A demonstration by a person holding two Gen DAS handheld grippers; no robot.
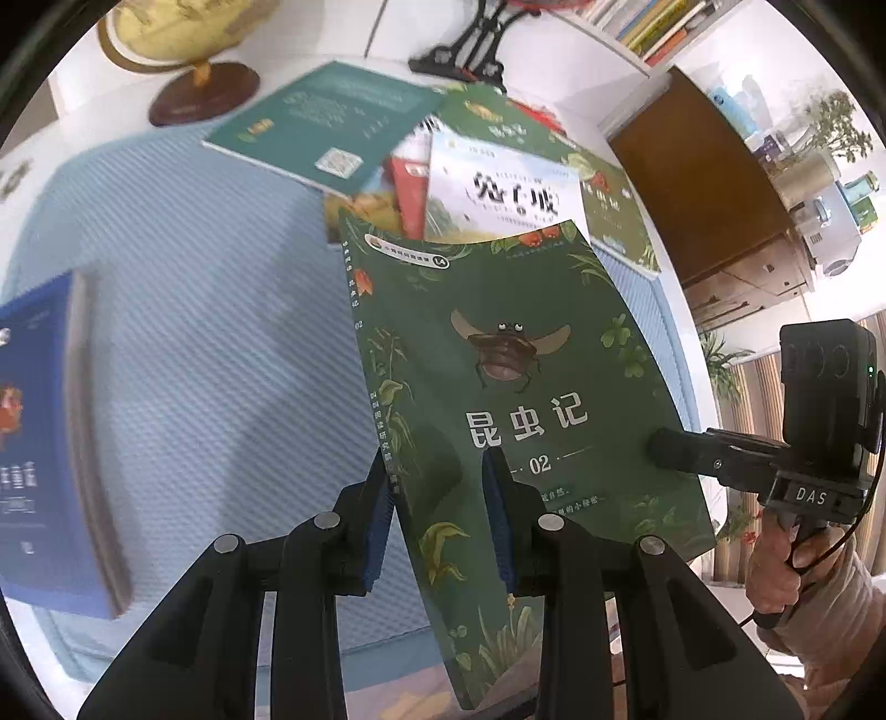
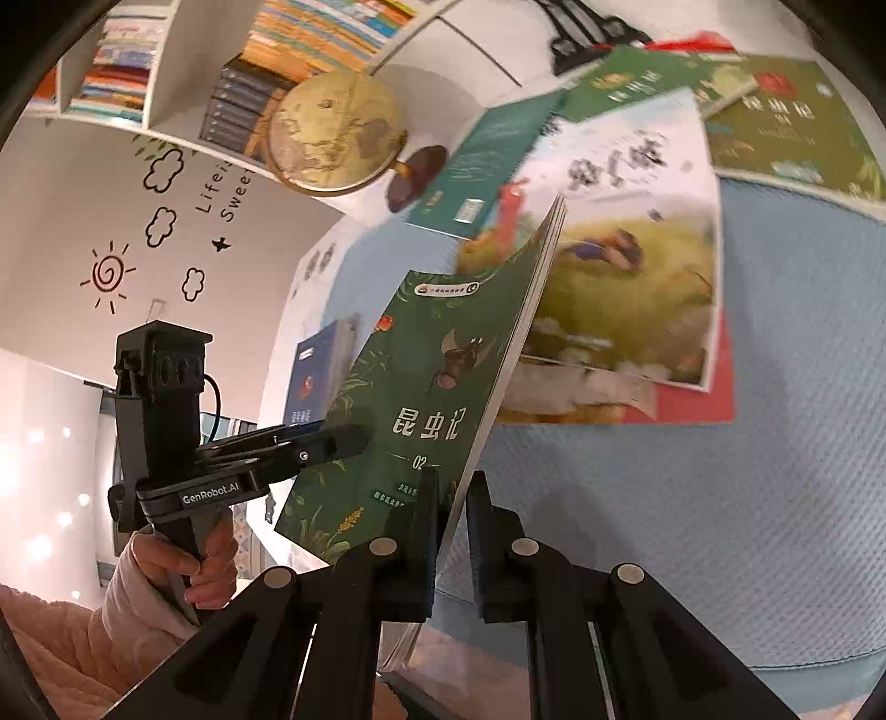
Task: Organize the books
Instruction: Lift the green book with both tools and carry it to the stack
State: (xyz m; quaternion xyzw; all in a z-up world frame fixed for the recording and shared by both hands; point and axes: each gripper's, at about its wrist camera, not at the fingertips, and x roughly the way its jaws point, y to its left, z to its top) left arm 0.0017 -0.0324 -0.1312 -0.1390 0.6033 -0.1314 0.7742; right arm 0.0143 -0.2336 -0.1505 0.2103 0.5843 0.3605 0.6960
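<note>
A green book [image 1: 498, 360] with a beetle on its cover is held up off the blue mat [image 1: 194, 332], tilted. My left gripper [image 1: 437, 471] is shut on the book's lower spine edge. My right gripper [image 1: 664, 448] comes in from the right and clamps the opposite edge. In the right wrist view the same green book [image 2: 421, 376] stands edge-on, its page edge pinched in my right gripper [image 2: 454, 487], while my left gripper [image 2: 349, 437] grips it from the left. A person's hand holds each handle.
A loose pile of books [image 1: 498, 188] lies at the back of the mat, with a teal book [image 1: 321, 122] on top. A blue book [image 1: 44, 443] lies at the left. A globe [image 2: 332, 133] stands behind, under a filled bookshelf [image 2: 310, 39].
</note>
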